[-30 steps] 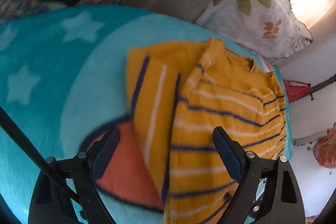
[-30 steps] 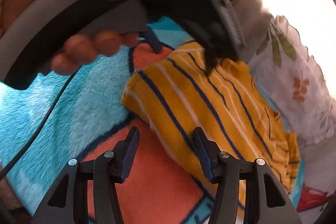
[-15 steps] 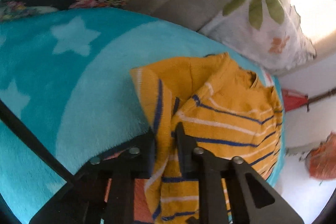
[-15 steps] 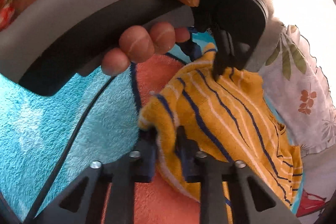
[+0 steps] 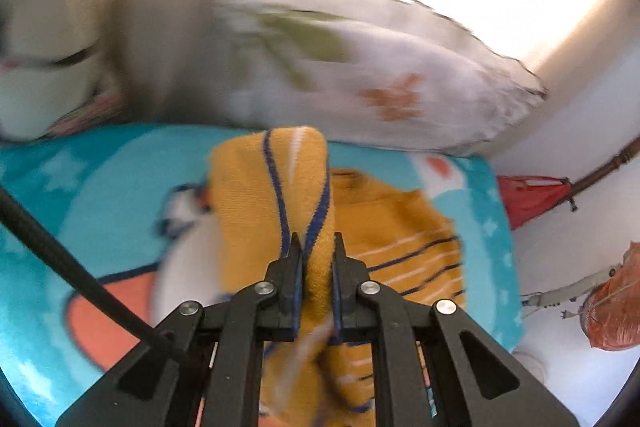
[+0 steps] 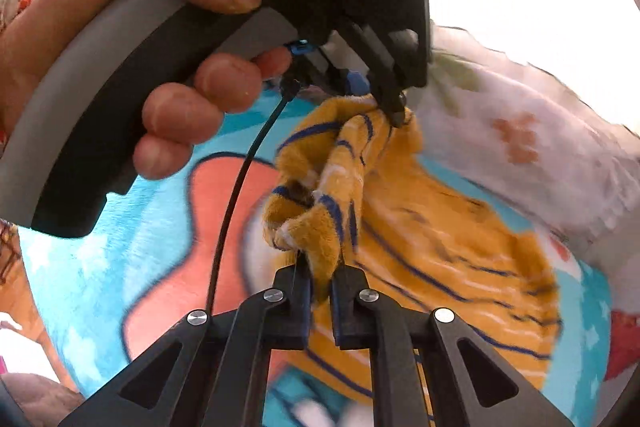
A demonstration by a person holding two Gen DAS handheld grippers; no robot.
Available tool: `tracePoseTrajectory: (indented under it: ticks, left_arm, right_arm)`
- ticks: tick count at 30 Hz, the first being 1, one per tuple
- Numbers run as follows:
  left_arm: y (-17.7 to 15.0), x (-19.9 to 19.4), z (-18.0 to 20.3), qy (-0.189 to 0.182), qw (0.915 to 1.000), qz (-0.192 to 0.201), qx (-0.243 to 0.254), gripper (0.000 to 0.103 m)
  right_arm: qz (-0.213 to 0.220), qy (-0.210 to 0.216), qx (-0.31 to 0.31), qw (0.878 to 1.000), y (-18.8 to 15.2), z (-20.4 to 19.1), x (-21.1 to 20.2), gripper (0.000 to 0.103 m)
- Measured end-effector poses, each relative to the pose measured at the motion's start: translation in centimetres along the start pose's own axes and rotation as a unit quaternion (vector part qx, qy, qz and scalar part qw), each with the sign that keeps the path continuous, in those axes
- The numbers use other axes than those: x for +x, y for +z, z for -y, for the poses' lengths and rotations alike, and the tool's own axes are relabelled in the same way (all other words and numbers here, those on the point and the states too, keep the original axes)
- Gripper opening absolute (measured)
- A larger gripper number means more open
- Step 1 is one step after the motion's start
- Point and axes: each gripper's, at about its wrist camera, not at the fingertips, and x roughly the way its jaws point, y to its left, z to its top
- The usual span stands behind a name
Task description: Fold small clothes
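Both tongs are pinched onto the striped yellow garment (image 5: 276, 195): left gripper (image 5: 316, 247) and right gripper (image 6: 320, 267) each clamp an edge, lifted above the turquoise blanket (image 5: 88, 187). Only the right view shows the hand (image 6: 132, 39). No readable writing; a leaf-print pillow (image 5: 380, 79) lies beyond.

A small mustard-yellow garment (image 5: 276, 211) with navy and white stripes sat at frame centre. One edge was lifted and bunched upward, while the rest lay rumpled on the turquoise blanket, lower right.
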Motion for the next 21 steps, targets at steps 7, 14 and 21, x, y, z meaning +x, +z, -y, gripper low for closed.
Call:
tracePoseTrajectory:
  ticks: [7,14,21]
  left_arm:
    - [-2.0,7.9,13.5,-0.029,0.9951,-0.033,0.089,0.012]
    - [-6.0,9.9,16.3,-0.004,0.9946,-0.057,0.087,0.035]
    - [-9.7,3.7,12.3,0.06,0.9974,0.009,0.039,0.056]
  right_arm:
    - [-0.037,-0.06,0.109,0.992,-7.4,12.3,-3.2,0.008]
    - [-0.089,-0.039,0.158,0.983,-13.5,17.6,-4.1,0.026]
    - [-0.052,-0.011,0.193,0.98,-13.4,21.4,-5.9,0.042]
